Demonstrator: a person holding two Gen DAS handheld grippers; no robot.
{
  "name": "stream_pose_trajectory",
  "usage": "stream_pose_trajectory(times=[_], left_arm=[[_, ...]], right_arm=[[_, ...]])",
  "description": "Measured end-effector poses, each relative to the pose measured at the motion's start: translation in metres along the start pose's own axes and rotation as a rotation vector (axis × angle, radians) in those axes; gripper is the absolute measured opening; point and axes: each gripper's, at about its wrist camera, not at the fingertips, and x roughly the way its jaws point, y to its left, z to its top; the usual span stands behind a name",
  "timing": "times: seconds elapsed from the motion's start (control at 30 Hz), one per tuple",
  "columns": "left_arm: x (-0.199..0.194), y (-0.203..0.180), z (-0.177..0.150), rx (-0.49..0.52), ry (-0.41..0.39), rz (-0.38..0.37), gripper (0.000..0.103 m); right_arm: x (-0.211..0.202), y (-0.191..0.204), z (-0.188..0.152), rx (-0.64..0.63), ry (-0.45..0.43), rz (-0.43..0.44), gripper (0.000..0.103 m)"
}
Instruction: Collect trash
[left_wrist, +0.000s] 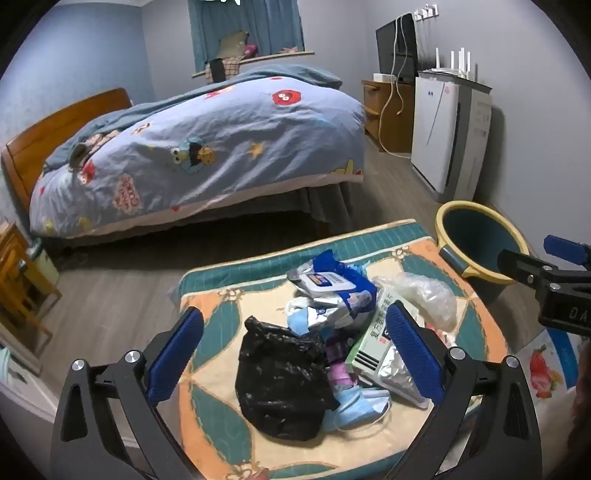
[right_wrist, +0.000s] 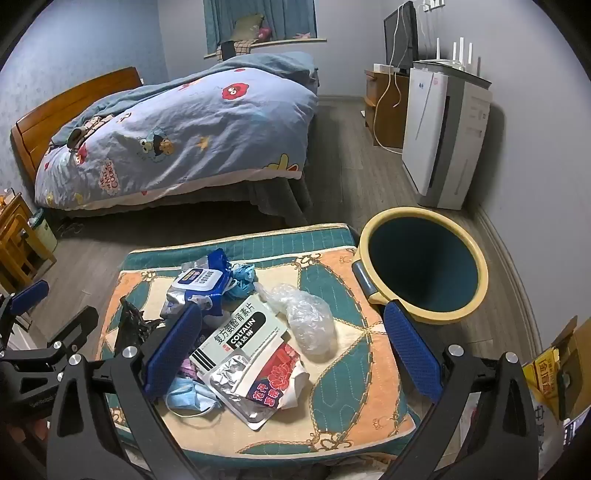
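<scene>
Both claws are held wide and empty above the cushion (right_wrist: 343, 295): left gripper (left_wrist: 295, 350) over the black bag (left_wrist: 280, 384), right gripper (right_wrist: 291, 350) over the medicine box (right_wrist: 240, 332). Trash is piled at centre; the bin (right_wrist: 421, 266) waits at two o'clock. One loose piece should be straddled squarely before closing

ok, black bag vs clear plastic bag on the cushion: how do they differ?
The black bag is opaque and dark; the clear plastic bag is see-through and pale. The black bag sits on the pile's left side, the clear plastic bag on its right, nearer the bin. In the left wrist view the black bag looks bulkier. Both are crumpled and lie on the cushion, untouched.
</scene>
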Motion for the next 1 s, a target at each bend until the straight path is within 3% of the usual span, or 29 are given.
stream_pose_trajectory(times=[1.0], left_arm=[[0.0064, 0.0051, -0.0096, 0.002, 0.01, -0.005, 0.098]], right_arm=[[0.0012, 0.0024, -0.0007, -0.01, -0.003, -0.011, 0.097]])
